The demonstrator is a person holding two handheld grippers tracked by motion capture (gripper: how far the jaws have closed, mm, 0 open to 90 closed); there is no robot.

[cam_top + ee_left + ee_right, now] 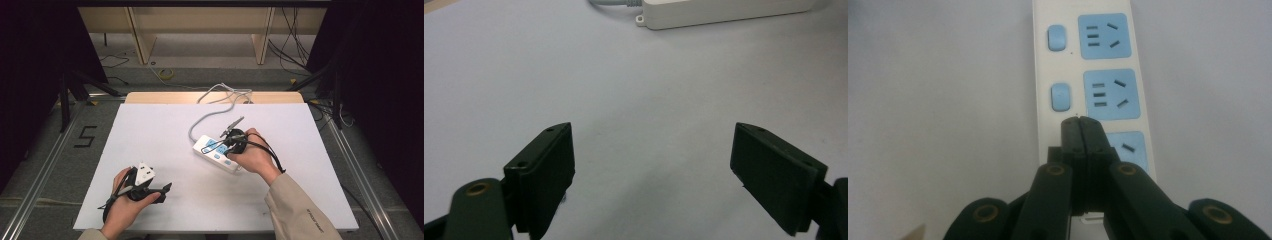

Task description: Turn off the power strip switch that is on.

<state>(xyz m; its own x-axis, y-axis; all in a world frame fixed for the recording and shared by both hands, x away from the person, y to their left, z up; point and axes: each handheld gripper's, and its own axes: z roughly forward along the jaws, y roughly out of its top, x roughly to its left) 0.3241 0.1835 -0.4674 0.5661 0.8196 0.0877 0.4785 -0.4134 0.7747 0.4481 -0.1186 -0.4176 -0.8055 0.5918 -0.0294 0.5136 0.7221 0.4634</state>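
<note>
A white power strip (212, 150) with blue sockets and blue switches lies right of the middle of the white table (150, 140). Its grey cable (200, 120) runs off the far edge. My right gripper (231, 140) hovers over the strip, shut with nothing between its jaws. In the right gripper view its tips (1081, 122) sit just below the second blue switch (1060, 96) on the strip (1088, 65) and cover the spot beside the nearest socket. My left gripper (164, 193) rests near the front left, open and empty (654, 150), facing the strip (724, 12).
Bare table surface lies between the two grippers and along the left side. Beyond the far edge stand wooden furniture legs (140, 40), with loose cables (300, 45) on the floor. A "5" (86, 136) is marked on the floor at left, beside a metal rail.
</note>
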